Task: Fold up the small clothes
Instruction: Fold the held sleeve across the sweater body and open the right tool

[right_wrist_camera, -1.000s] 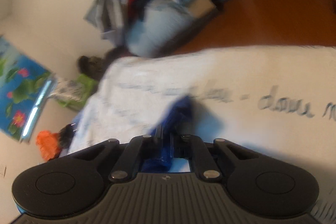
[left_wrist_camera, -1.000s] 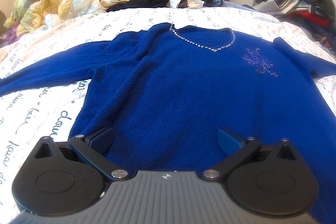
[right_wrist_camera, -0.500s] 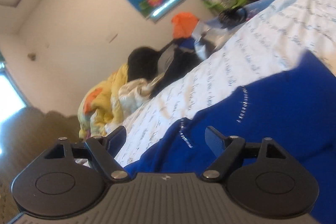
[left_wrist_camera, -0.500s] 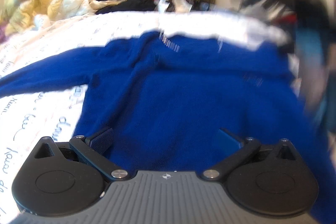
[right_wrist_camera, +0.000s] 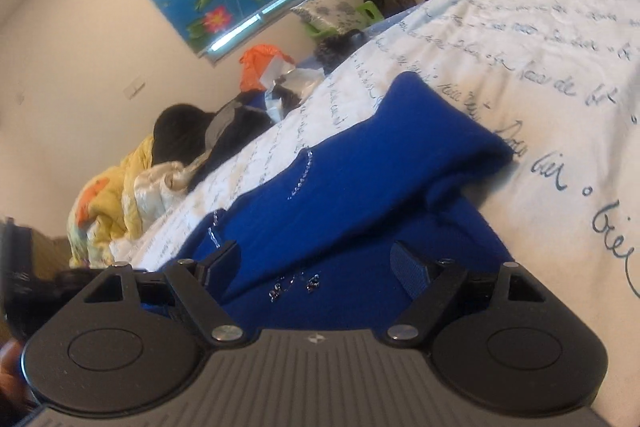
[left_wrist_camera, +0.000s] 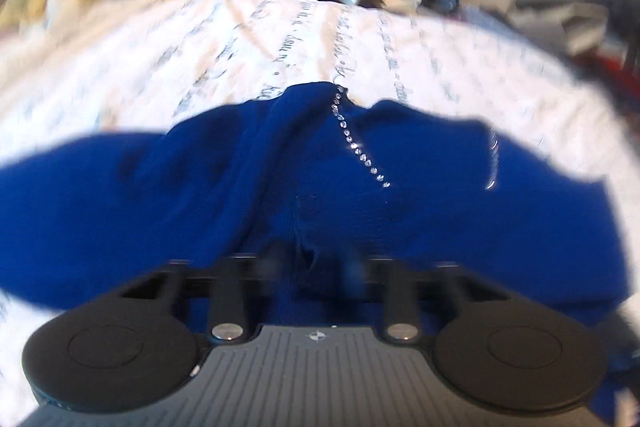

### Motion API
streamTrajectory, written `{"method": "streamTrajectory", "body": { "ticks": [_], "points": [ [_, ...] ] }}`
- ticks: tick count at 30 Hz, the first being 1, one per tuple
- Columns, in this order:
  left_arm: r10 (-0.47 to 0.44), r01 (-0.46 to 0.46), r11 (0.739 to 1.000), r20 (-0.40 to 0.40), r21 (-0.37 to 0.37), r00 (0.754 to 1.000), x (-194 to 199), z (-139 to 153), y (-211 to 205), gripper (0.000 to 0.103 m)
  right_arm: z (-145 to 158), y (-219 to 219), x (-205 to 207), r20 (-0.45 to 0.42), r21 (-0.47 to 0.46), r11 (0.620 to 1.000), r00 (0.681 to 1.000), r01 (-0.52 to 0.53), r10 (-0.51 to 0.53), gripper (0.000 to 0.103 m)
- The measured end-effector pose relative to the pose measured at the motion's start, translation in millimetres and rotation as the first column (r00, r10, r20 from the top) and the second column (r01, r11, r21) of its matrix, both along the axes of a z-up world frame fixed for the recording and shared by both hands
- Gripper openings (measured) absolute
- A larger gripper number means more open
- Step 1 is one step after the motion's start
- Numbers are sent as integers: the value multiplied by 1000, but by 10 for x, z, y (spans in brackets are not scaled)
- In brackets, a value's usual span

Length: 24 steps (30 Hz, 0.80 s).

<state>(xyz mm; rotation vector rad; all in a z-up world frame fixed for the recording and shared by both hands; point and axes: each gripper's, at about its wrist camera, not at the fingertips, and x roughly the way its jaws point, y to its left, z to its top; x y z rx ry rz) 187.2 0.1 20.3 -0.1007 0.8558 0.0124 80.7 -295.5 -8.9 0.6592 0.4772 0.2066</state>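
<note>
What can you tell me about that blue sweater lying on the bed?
The blue sweater looks like a soft, deep-blue knit with a line of small sparkling stones along its neckline and a beaded patch on the front. It lies on the white bedsheet printed with handwriting. One sleeve is folded over the body. The left gripper is shut on a pinch of its fabric; the right gripper hovers open above it.

Sweater (left_wrist_camera: pixel 304 187) on bedspread (left_wrist_camera: pixel 280 39) (sleeve (right_wrist_camera: pixel 420 131) folded over)
</note>
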Motion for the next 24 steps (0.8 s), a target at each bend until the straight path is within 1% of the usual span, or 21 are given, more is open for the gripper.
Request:
{"method": "streamTrajectory", "body": {
  "ticks": [2,4,6,7,9,12,15,16,17,20,22,24],
  "points": [
    [0,-2,998,43,56,999,16,85,-75,6,-24,-24,5,5,21,1000,1000,3,-3,83],
    [14,-24,996,124,81,992,-11,291,-19,6,-24,-24,12,8,23,1000,1000,1,-1,83],
    [46,-68,992,188,109,981,-92,432,126,6,-41,-21,11,11,22,1000,1000,-2,2,83],
    [73,-101,986,205,131,976,-103,459,200,6,-42,-22,13,13,25,1000,1000,-4,3,83],
    [97,-130,977,189,169,977,-60,416,333,6,-51,-23,20,15,34,999,1000,-5,5,83],
    [118,-144,967,132,211,984,-21,202,467,6,-51,-9,32,15,35,999,1000,-10,10,83],
    [121,-144,963,111,227,986,-101,50,520,6,-48,7,39,12,27,1000,1000,-14,14,83],
    [117,-143,960,117,240,986,-132,37,500,6,-46,9,40,11,27,1000,1000,-14,14,83],
    [118,-147,958,128,248,985,-172,59,494,6,-44,9,42,10,26,1000,1000,-15,14,83],
    [146,-181,961,172,210,974,-248,250,561,6,-40,11,50,5,17,1000,1000,-17,17,83],
    [168,-209,955,196,209,966,-239,359,633,6,-38,12,53,3,12,1000,1000,-19,19,83],
    [179,-219,951,189,219,965,-209,377,716,6,-32,26,60,1,7,1000,1000,-24,24,85]
  ]
}}
